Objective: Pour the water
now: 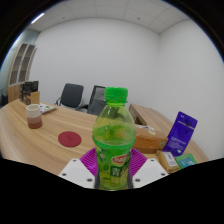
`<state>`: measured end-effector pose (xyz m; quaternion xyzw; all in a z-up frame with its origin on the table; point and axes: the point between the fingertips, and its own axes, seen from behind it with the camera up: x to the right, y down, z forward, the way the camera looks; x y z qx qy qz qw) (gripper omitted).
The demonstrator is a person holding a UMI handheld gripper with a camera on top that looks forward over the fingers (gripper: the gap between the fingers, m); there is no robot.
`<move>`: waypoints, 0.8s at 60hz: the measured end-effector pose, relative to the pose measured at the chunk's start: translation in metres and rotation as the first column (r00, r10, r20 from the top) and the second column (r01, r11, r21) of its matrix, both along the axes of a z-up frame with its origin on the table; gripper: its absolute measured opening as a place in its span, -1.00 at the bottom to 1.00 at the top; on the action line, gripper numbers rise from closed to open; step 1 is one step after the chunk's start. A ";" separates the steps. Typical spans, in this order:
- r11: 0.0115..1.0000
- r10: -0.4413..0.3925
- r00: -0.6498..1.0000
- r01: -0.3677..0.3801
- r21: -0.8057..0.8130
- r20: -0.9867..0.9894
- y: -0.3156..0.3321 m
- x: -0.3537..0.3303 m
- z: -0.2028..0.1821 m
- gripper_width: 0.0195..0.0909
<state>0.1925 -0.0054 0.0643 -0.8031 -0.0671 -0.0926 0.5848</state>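
Note:
A green plastic bottle with a green cap and a green label stands upright between my fingers, held a little above the wooden table. My gripper is shut on the bottle's lower body, its purple pads pressing on both sides. Far off to the left, a clear glass cup with dark liquid in its bottom stands on the table. A round dark red coaster lies between the cup and the bottle.
A purple snack bag stands to the right, with small packets lying before it and a flat box behind the bottle. Office chairs line the table's far side. A shelf stands at the far left wall.

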 end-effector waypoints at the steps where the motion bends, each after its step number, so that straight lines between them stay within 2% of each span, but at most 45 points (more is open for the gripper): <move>1: 1.000 0.004 1.000 -0.004 -0.005 0.030 0.001 -0.004 0.002 -0.51; 6: 0.998 0.051 0.982 -0.043 -0.049 0.184 0.015 -0.025 0.009 -0.51; 14: 0.983 0.174 0.881 -0.130 -0.129 0.441 0.050 -0.076 0.028 -0.51; 20: 0.963 0.270 0.721 -0.183 -0.200 0.638 0.081 -0.113 0.043 -0.51; 28: 0.936 0.348 0.461 -0.219 -0.276 0.816 0.114 -0.160 0.057 -0.51; 36: 0.919 0.379 0.218 -0.203 -0.338 0.899 0.134 -0.188 0.061 -0.52; 48: 0.918 0.362 -0.096 -0.137 -0.373 0.927 0.152 -0.203 0.068 -0.52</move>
